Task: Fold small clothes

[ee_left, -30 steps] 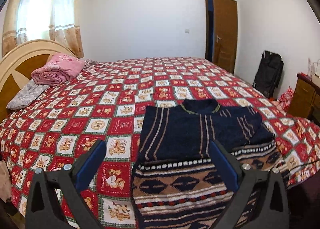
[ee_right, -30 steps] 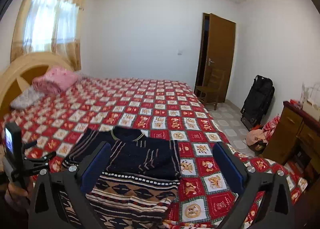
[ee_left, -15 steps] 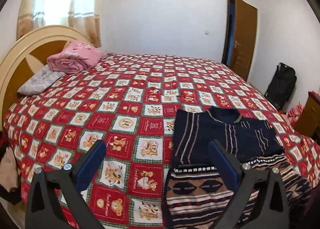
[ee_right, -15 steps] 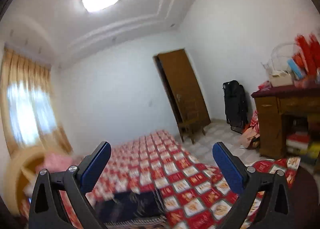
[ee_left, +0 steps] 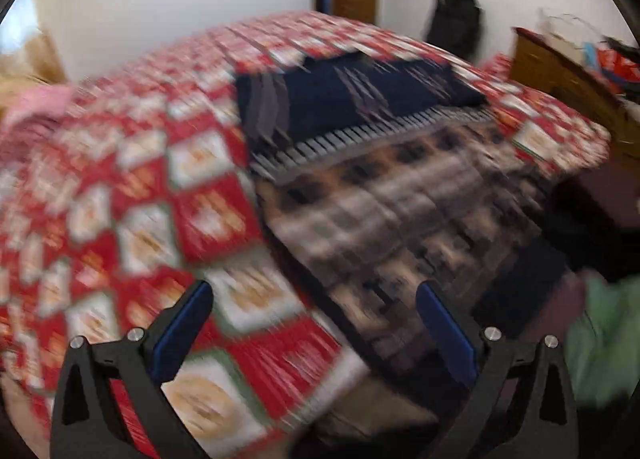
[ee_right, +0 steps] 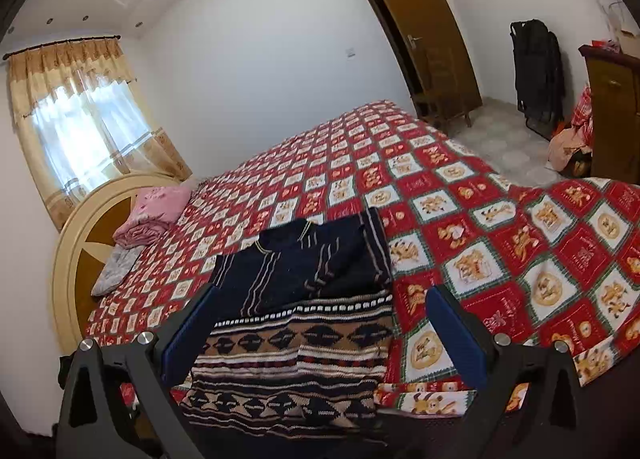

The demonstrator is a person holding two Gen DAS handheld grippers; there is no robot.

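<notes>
Navy patterned sweater lay on red teddy-bear quilt, wooden door beyond, left gripper and right gripper fingers spread apart, empty.

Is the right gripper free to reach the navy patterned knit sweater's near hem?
Probably yes. The right gripper hangs open just above the navy patterned knit sweater on the red checked bedspread, and nothing lies between its fingers and the hem.
</notes>
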